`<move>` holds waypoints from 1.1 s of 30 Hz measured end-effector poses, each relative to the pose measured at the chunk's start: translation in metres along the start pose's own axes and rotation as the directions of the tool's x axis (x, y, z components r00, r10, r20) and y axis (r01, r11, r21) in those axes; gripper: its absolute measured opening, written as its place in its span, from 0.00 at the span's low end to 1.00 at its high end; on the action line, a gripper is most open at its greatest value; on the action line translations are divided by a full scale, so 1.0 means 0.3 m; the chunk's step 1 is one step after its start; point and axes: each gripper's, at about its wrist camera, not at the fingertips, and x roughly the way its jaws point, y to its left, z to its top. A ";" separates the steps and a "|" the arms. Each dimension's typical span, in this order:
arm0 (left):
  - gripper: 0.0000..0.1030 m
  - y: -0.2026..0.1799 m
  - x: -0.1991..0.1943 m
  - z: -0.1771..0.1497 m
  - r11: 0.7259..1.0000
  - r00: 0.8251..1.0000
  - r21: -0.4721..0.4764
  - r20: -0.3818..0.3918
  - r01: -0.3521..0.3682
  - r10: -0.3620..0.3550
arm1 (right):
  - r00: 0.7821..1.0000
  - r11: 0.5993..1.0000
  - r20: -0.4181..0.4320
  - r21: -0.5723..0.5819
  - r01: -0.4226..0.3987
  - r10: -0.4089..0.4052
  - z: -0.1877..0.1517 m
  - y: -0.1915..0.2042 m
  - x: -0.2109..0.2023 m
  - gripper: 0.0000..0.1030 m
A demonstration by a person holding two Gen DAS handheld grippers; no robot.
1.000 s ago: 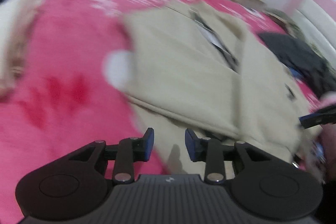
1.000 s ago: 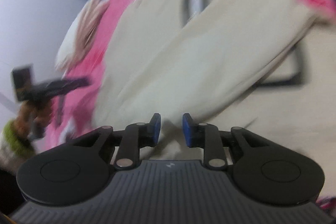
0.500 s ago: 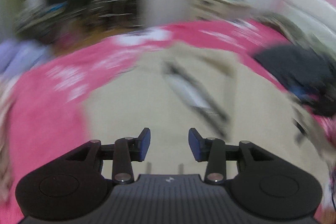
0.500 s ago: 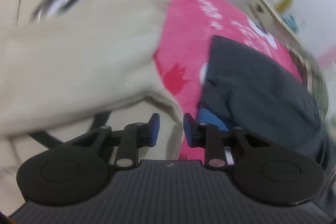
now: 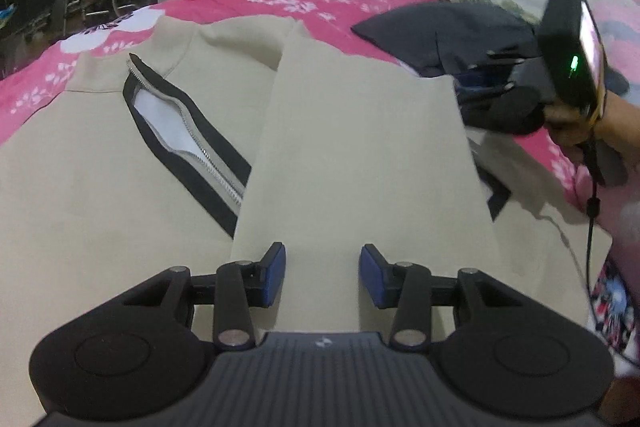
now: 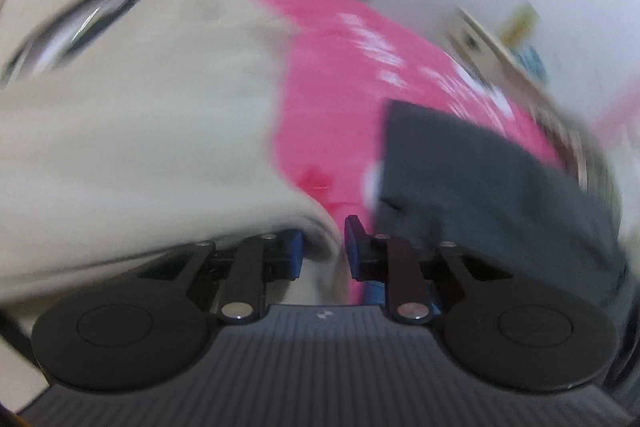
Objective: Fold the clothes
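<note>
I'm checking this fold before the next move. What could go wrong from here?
1. The right tongs have beige jacket fabric between their pads, right beside the dark garment; a pull could drag that along.
2. The folded sleeve panel lies loose over the jacket, and the left tongs hover open above it, so a tug from the right might slide it askew.
3. The open zipper could bunch under further folds.

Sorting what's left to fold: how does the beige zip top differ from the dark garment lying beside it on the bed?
The beige zip top is spread wide with one side folded over its front; the dark garment lies in a smaller bunched heap. The beige top shows a black-trimmed zipper; the dark garment shows none here. The left gripper hovers open above the beige top, while the dark garment lies off to the side. Both lie on the pink bedspread.
</note>
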 end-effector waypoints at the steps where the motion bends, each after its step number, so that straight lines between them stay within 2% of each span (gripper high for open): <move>1: 0.42 0.002 -0.003 -0.002 1.000 1.000 -0.007 0.005 0.004 -0.004 | 0.999 0.996 -0.025 0.084 -0.029 0.031 0.001 -0.037 0.015 0.20; 2: 0.42 0.001 -0.004 -0.005 1.000 1.000 -0.009 0.010 0.005 -0.005 | 0.997 0.985 -0.048 0.163 -0.053 0.062 0.000 -0.072 0.030 0.20; 3: 0.43 0.000 0.001 -0.006 1.000 1.000 -0.009 0.015 0.005 -0.005 | 0.994 0.979 -0.075 0.195 -0.059 0.075 -0.010 -0.083 0.049 0.23; 6: 0.47 -0.002 0.009 -0.013 1.000 0.999 -0.016 0.035 0.006 -0.005 | 0.991 0.967 -0.106 0.249 -0.054 0.083 -0.033 -0.101 0.057 0.32; 8: 0.52 -0.003 0.010 -0.017 1.000 0.999 -0.022 0.047 0.010 -0.009 | 0.989 0.962 -0.120 0.267 -0.049 0.084 -0.029 -0.108 0.035 0.34; 10: 0.54 -0.006 0.013 -0.017 1.000 0.998 -0.020 0.054 0.017 -0.015 | 0.984 0.971 -0.163 0.238 -0.028 0.068 -0.023 -0.093 -0.012 0.37; 11: 0.54 -0.006 0.015 -0.018 1.000 0.998 -0.016 0.057 0.018 -0.017 | 0.978 0.979 -0.206 0.203 0.011 0.032 -0.024 -0.076 -0.038 0.48; 12: 0.54 -0.005 0.017 -0.021 1.000 0.998 -0.016 0.062 0.021 -0.020 | 0.969 0.985 -0.245 0.167 0.046 -0.004 -0.025 -0.059 -0.064 0.53; 13: 0.54 -0.002 0.018 -0.024 1.000 0.997 -0.019 0.067 0.025 -0.023 | 0.964 0.989 -0.264 0.134 0.058 -0.020 -0.027 -0.043 -0.096 0.53; 16: 0.54 0.007 0.026 -0.030 0.999 0.996 -0.032 0.081 0.036 -0.033 | 0.978 0.995 -0.207 0.093 0.039 -0.019 -0.014 -0.007 -0.224 0.51; 17: 0.55 0.008 0.029 -0.030 0.999 0.996 -0.035 0.084 0.037 -0.034 | 0.987 0.994 -0.162 0.109 0.018 0.000 0.009 -0.003 -0.258 0.50; 19: 0.55 0.008 0.035 -0.030 0.999 0.996 -0.038 0.089 0.034 -0.031 | 0.995 0.982 -0.051 0.168 -0.082 0.091 0.079 -0.004 -0.275 0.43; 20: 0.56 0.005 0.037 -0.028 0.999 0.995 -0.039 0.091 0.032 -0.028 | 0.992 0.977 -0.015 0.178 -0.121 0.126 0.119 0.000 -0.253 0.38; 21: 0.56 0.003 0.038 -0.026 0.999 0.995 -0.041 0.093 0.028 -0.024 | 0.988 0.973 0.010 0.176 -0.151 0.151 0.160 0.010 -0.215 0.29; 24: 0.56 0.003 0.040 -0.012 0.998 0.995 -0.059 0.093 0.026 -0.021 | 0.966 0.948 0.057 0.184 -0.258 0.252 0.250 0.048 -0.071 0.16; 25: 0.56 0.006 0.041 -0.007 0.997 0.995 -0.067 0.093 0.029 -0.023 | 0.956 0.938 0.068 0.189 -0.292 0.284 0.275 0.060 -0.019 0.14; 28: 0.56 0.017 0.052 0.006 0.996 0.995 -0.080 0.097 0.032 -0.024 | 0.950 0.926 0.055 0.213 -0.313 0.308 0.298 0.081 0.163 0.11; 30: 0.56 0.023 0.060 0.013 0.996 0.995 -0.085 0.100 0.033 -0.025 | 0.945 0.907 0.018 0.275 -0.318 0.326 0.282 0.064 0.294 0.09; 33: 0.56 0.032 0.067 0.016 0.995 0.994 -0.088 0.103 0.041 -0.032 | 0.942 0.879 0.041 0.350 -0.325 0.332 0.286 0.020 0.316 0.09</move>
